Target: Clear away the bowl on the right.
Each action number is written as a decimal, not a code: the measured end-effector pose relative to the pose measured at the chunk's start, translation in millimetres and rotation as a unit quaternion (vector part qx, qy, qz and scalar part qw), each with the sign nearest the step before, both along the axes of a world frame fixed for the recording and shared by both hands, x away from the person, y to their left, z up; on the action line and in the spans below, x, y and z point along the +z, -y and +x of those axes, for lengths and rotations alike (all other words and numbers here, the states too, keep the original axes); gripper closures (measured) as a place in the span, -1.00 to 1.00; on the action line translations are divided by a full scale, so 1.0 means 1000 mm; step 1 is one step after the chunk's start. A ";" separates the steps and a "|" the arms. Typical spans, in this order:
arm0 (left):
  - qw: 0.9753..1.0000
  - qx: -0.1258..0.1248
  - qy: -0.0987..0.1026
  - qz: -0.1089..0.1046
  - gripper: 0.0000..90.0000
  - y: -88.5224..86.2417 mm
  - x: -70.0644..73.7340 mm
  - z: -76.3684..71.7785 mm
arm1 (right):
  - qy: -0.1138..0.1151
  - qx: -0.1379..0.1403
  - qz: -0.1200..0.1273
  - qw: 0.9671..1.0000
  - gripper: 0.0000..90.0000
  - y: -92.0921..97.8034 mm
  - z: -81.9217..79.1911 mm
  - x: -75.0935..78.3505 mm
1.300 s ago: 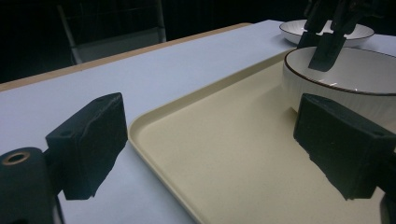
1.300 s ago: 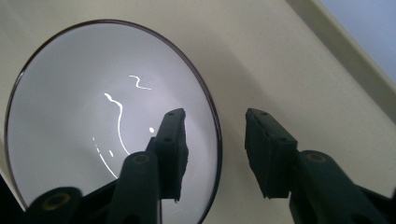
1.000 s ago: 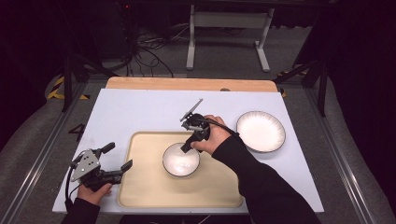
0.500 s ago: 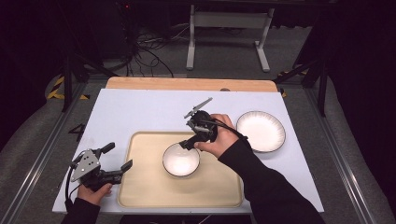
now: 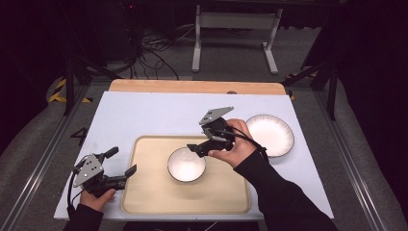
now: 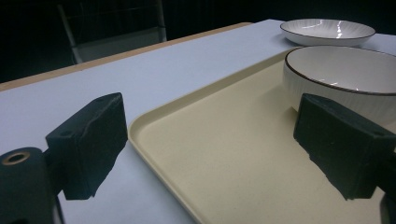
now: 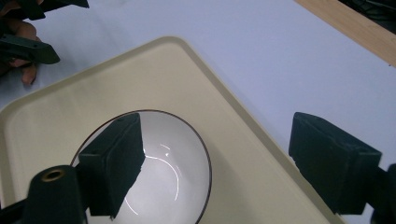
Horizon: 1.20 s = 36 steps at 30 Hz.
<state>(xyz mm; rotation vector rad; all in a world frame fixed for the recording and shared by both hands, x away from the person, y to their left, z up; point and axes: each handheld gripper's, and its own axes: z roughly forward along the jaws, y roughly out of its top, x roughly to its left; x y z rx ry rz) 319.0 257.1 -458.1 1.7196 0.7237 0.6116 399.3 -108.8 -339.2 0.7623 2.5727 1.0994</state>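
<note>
— Where do our right tongs (image 5: 196, 148) stand?

— Spread wide and holding nothing, just above the upper right rim of the bowl (image 5: 186, 164), which sits on the beige tray (image 5: 144, 192) at the centre of the high view. In the right gripper view one jaw hangs over the bowl's white inside, the other over the tray's edge.

— And the left tongs (image 5: 121, 161)?

— Released too, resting at the lower left of the frame beside the tray's left edge.

— So how do we do this well?

— The plate (image 5: 269, 134) lies on the desk (image 5: 144, 115), right of the hand. We'd lift clear of the bowl's rim first — no nudging it — then swing right and take the plate's thin edge squarely.
</note>
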 end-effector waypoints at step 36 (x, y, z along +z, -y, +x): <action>1.000 0.001 -0.002 -0.003 -0.76 -0.001 0.000 0.001 | 0.096 -0.076 0.070 0.990 -0.71 0.116 -0.036 0.000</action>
